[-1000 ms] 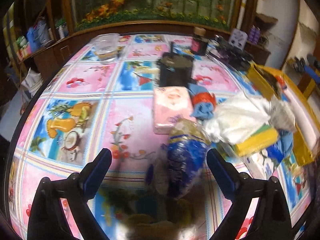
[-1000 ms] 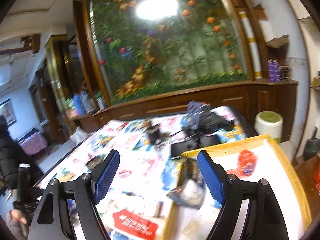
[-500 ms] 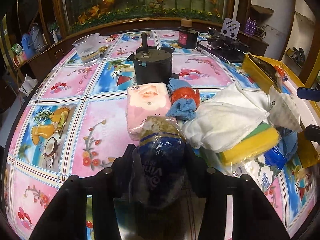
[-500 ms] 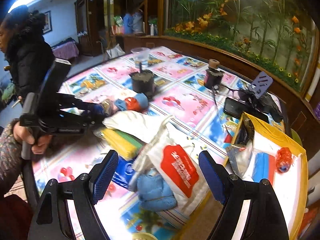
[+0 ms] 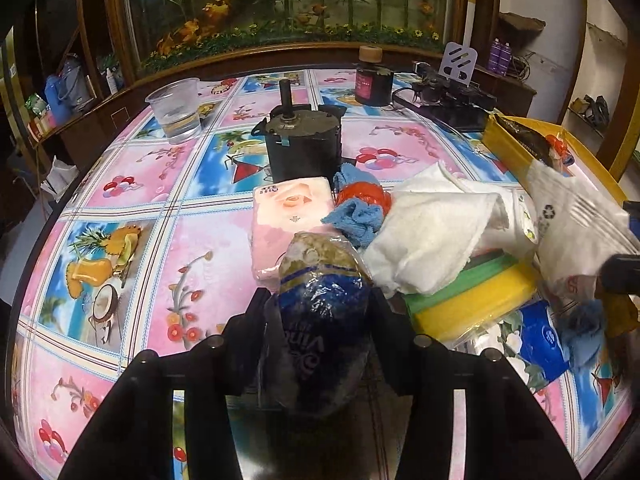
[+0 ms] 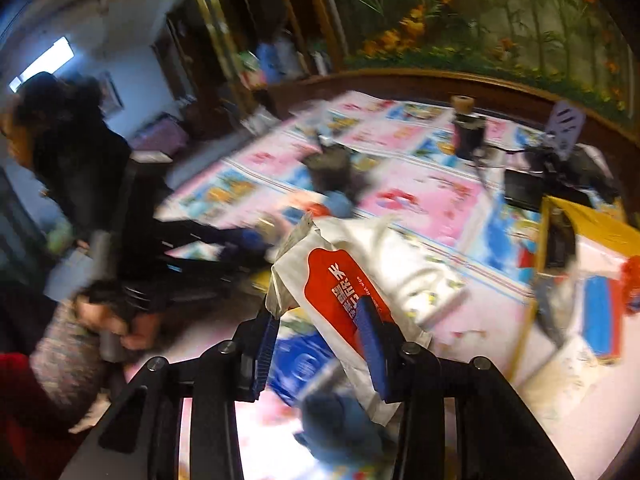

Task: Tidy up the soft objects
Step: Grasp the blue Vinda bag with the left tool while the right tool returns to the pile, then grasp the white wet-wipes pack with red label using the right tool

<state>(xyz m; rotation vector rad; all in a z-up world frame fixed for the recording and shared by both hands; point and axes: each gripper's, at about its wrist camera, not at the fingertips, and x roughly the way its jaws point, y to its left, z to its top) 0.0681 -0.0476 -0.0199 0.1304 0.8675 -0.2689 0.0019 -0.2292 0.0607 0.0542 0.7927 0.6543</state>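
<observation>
Bright fruit-and-flower oilcloth covers the tabletop (image 5: 132,216), where soft goods lie heaped. Left hand-held gripper (image 5: 320,320) is clamped on a blue plastic-wrapped pack (image 5: 320,312) beside a pink tissue pack (image 5: 288,212). Right hand-held gripper (image 6: 320,344) is closing around a white pouch (image 6: 340,280) with a red label.

The right wrist view was smeared by motion blur. The blue-wrapped pack's (image 5: 320,332) lower end was hidden behind the left gripper's (image 5: 318,312) frame.
</observation>
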